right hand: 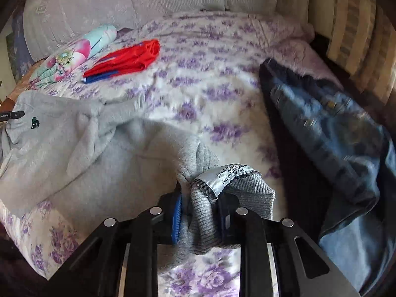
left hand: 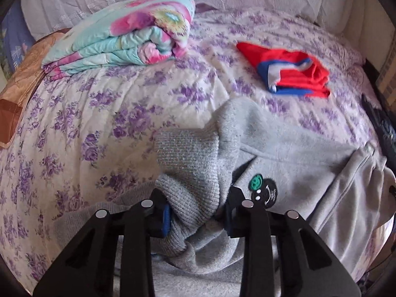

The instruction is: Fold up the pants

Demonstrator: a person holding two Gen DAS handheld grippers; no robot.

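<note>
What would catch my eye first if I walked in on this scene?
Probably the grey pants sprawled across the floral bedspread, its ribbed edge pinched by the left gripper and the right gripper. Behind them lie a bright red garment and a rolled pastel quilt.

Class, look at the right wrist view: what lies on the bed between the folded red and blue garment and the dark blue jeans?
Nothing but bare bedspread, white with purple flowers, lies between the red and blue garment and the dark blue jeans in the right wrist view.
</note>
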